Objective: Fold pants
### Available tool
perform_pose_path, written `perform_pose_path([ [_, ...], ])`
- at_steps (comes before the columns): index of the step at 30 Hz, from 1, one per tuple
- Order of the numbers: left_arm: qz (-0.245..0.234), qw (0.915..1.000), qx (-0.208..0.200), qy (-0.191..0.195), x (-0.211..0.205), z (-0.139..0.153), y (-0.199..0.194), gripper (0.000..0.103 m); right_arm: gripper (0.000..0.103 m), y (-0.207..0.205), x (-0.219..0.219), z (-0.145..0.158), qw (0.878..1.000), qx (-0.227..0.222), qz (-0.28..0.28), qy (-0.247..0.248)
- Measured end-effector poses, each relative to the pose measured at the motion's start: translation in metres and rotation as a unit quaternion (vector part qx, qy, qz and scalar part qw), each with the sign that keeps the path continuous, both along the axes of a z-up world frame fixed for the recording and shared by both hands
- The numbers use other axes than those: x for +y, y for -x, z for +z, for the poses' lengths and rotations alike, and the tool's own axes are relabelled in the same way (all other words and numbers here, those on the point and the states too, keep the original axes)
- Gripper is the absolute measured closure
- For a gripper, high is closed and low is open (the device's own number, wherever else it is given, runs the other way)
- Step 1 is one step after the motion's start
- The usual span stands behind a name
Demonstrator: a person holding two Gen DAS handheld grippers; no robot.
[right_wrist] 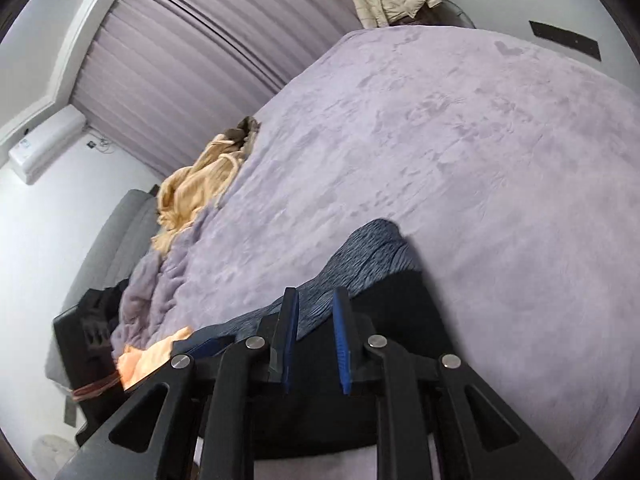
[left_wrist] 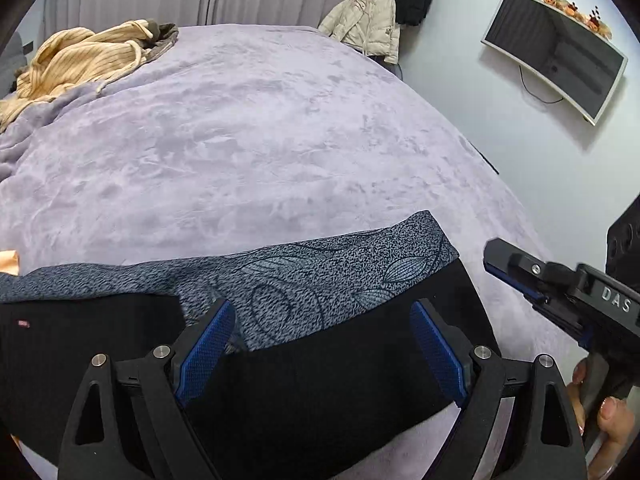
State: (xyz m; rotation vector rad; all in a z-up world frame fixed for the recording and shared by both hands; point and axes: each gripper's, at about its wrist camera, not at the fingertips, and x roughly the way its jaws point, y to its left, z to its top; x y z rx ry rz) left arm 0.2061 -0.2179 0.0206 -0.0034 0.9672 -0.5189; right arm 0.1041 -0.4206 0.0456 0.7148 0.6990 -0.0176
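Note:
The pants (left_wrist: 320, 288) lie on the lilac bedspread, a grey-blue leaf-patterned cloth with a black part folded over the near side. My left gripper (left_wrist: 322, 320) is open wide, its blue pads on either side of the black and patterned cloth, holding nothing. My right gripper (left_wrist: 496, 258) shows at the right edge of the left wrist view, over the bedspread beside the pants' right end. In the right wrist view my right gripper (right_wrist: 316, 300) has its jaws narrowly apart over the pants (right_wrist: 368, 256), gripping nothing.
A lilac bedspread (left_wrist: 260, 128) covers the bed. A tan ribbed garment (left_wrist: 80, 60) lies bunched at the far left. An orange cloth (right_wrist: 156, 356) lies by the near left edge. A beige jacket (left_wrist: 368, 20) and a wall screen (left_wrist: 556, 52) are beyond the bed.

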Motion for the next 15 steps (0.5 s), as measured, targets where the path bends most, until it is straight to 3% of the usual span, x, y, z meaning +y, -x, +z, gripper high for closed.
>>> perform_pose_path([
  [4,0.023,0.9981,0.005,-0.057,-0.012,-0.029,-0.011,0.013,0.084,-0.029,-0.021,-0.026,0.999,0.03,-0.017,0.004],
  [7,0.033,0.9968,0.009,-0.072,0.0,-0.047,-0.014,0.013,0.084,-0.034,-0.016,-0.052,0.999,0.047,-0.007,-0.008],
  [13,0.014,0.9969,-0.006,-0.077,0.024,-0.053,-0.001,0.013,0.084,-0.041,0.017,-0.058,0.994,0.067,0.005,0.082],
  [15,0.017,0.9987,0.015,-0.046,0.042,-0.053,0.0,0.013,0.084,-0.039,0.032,-0.05,0.993,0.063,0.019,0.101],
])
